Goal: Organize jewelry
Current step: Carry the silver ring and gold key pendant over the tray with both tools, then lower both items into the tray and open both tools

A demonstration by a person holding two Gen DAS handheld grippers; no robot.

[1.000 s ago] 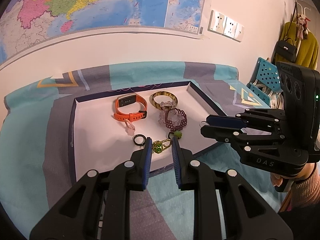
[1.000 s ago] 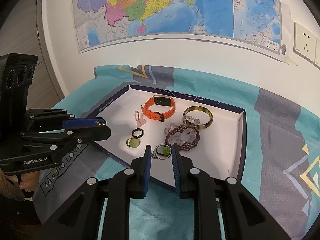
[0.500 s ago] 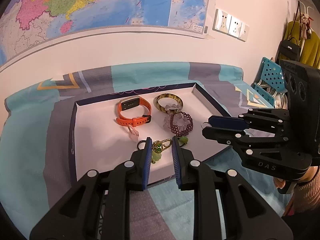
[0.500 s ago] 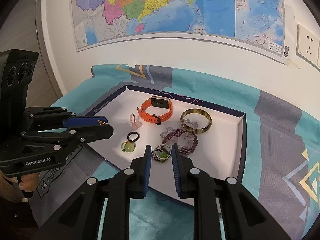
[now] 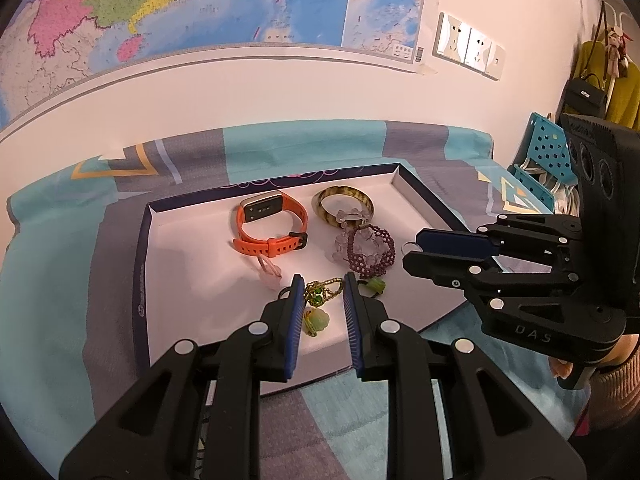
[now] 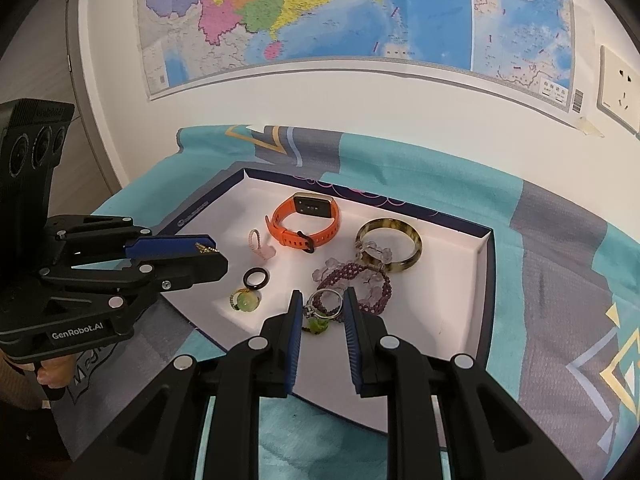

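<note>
A white tray (image 5: 192, 280) (image 6: 452, 312) with a dark blue rim holds an orange watch band (image 5: 272, 228) (image 6: 306, 220), a tortoiseshell bangle (image 5: 344, 204) (image 6: 390, 248), a purple beaded bracelet (image 5: 370, 248) (image 6: 356, 284), a pink ring (image 6: 260, 244), a black ring (image 6: 256, 278) and a jade pendant (image 5: 316, 320) (image 6: 246, 302). Above the tray's near left part, my left gripper (image 5: 320, 292) (image 6: 218, 258) is shut on a gold chain piece with a green bead (image 5: 320, 294). My right gripper (image 6: 322, 304) (image 5: 412, 252) is shut on a silver ring (image 6: 324, 304) over the near right part.
The tray lies on a teal and grey patterned cloth (image 5: 60, 280) (image 6: 560, 280) against a white wall with a map (image 6: 360, 12). Blue perforated crates (image 5: 540, 160) and hanging clothes stand at the far right. A person's hand (image 5: 616, 364) holds the right gripper's handle.
Both views have shifted slightly over the tray, and the jade pendant now shows between my left fingers. Both grips look the same.
</note>
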